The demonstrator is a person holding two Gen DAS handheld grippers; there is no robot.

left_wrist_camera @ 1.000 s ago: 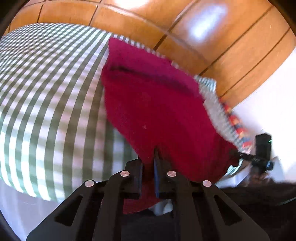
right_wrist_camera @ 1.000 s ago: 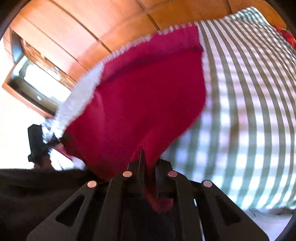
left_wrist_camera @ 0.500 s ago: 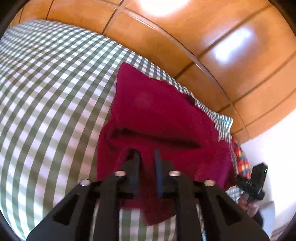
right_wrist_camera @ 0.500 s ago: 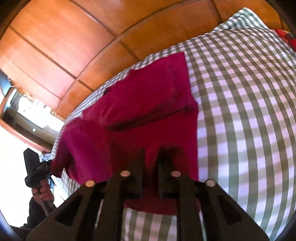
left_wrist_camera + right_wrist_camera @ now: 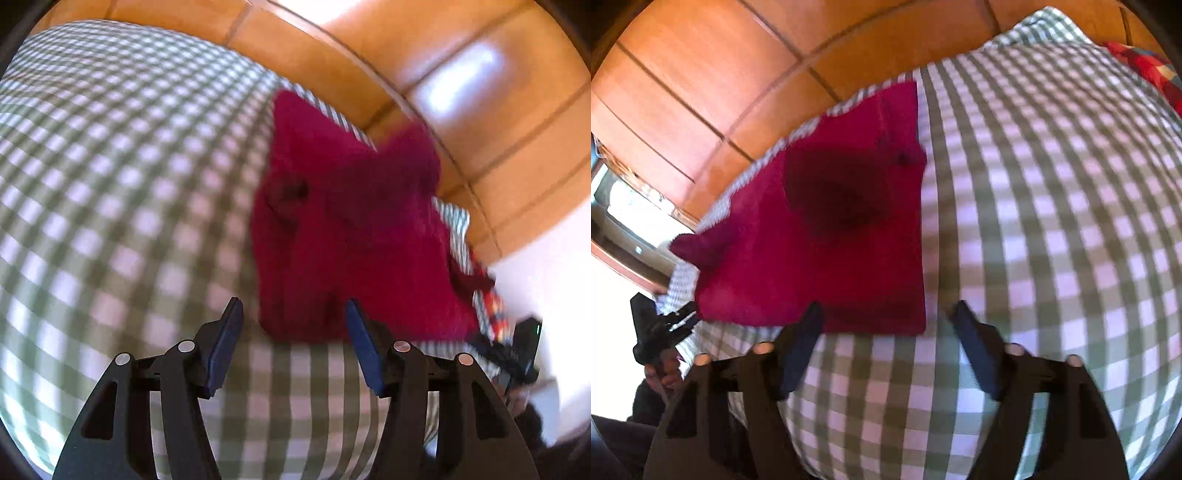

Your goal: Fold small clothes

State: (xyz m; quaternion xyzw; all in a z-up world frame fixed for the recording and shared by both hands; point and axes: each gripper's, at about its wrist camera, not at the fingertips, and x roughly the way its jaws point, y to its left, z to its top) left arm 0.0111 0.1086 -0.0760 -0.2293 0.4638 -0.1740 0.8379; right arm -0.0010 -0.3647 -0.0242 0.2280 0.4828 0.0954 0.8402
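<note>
Checked cloth (image 5: 110,184) in green and white covers the whole surface, with orange wood panelling (image 5: 701,74) beyond its far edge. On it lies a dark red garment (image 5: 827,236), folded over and flat, apparently laid down so the fold can settle. Its long axis runs from the near edge toward the far panelling, a loose part trailing off its left side in the right wrist view. Left gripper (image 5: 293,314) and right gripper (image 5: 886,317) hang just short of the near hem, jaws opening, nothing between them.
</note>
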